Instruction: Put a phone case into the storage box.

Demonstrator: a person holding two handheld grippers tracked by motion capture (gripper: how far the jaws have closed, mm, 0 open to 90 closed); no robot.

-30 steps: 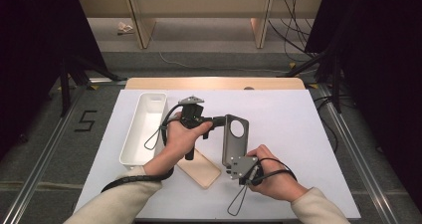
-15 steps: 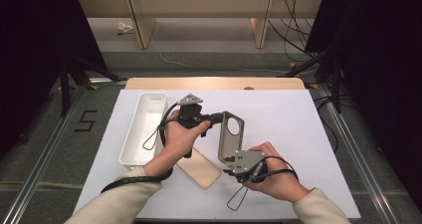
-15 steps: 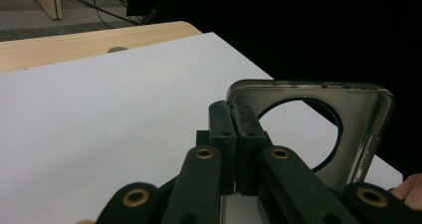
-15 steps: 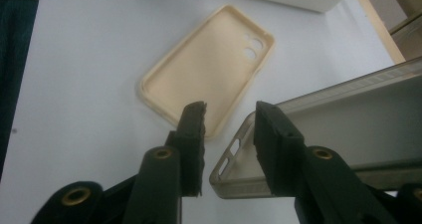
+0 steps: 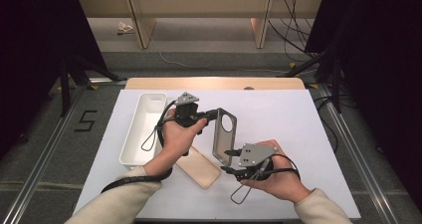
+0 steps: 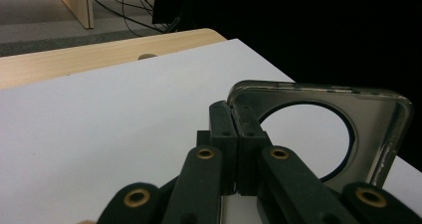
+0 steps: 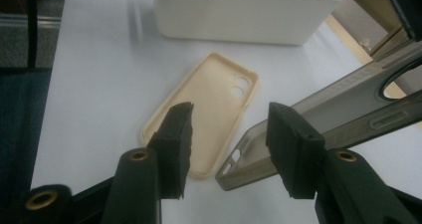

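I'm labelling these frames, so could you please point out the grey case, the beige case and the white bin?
grey case [image 5: 225,129]: high view, its back panel.
beige case [image 7: 211,102]: right gripper view, its inner face.
white bin [image 5: 143,115]: high view, its floor.

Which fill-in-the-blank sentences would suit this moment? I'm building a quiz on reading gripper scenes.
1. The left gripper is shut on the ____ phone case.
2. The beige phone case lies ____ on the table.
3. The right gripper has its jaws ____ beside the grey case's lower end.
4. The white bin stands by the person's ____ hand.

Missing words: grey; flat; open; left
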